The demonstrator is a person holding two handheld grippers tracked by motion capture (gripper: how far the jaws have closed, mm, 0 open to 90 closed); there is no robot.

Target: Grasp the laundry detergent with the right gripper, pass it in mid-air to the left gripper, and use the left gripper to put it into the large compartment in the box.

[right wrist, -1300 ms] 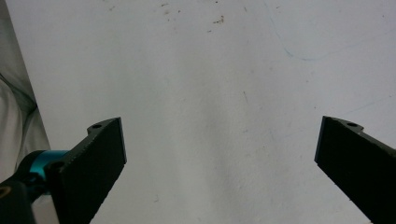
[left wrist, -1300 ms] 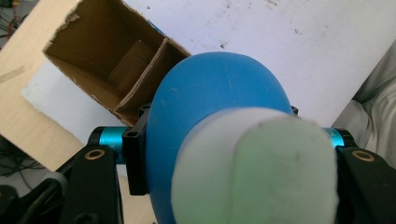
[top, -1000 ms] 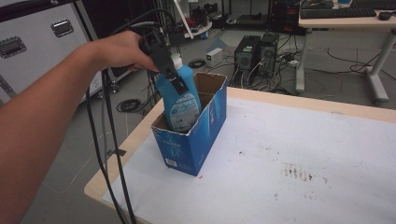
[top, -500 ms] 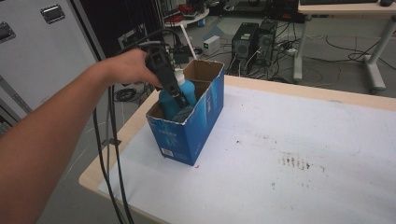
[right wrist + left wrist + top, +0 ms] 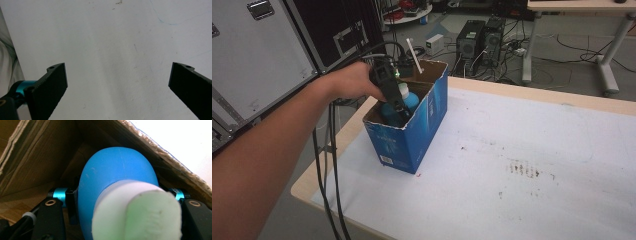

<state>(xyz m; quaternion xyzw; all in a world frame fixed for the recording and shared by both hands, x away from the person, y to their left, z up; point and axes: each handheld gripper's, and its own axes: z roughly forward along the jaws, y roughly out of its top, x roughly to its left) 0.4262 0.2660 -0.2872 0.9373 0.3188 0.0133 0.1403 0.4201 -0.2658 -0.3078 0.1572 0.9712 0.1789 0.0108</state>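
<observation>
While gripped: blue bottle sits inside blue carton, left of centre.
Left gripper: fingers pinching bottle.
Right gripper: fingers spread above table.

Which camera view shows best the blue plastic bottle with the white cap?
The left gripper view: the blue plastic bottle with the white cap sits close up between the jaws of the left gripper, inside the blue cardboard box. The high view shows its top, partly behind the gripper. The right gripper view faces the white table.
</observation>
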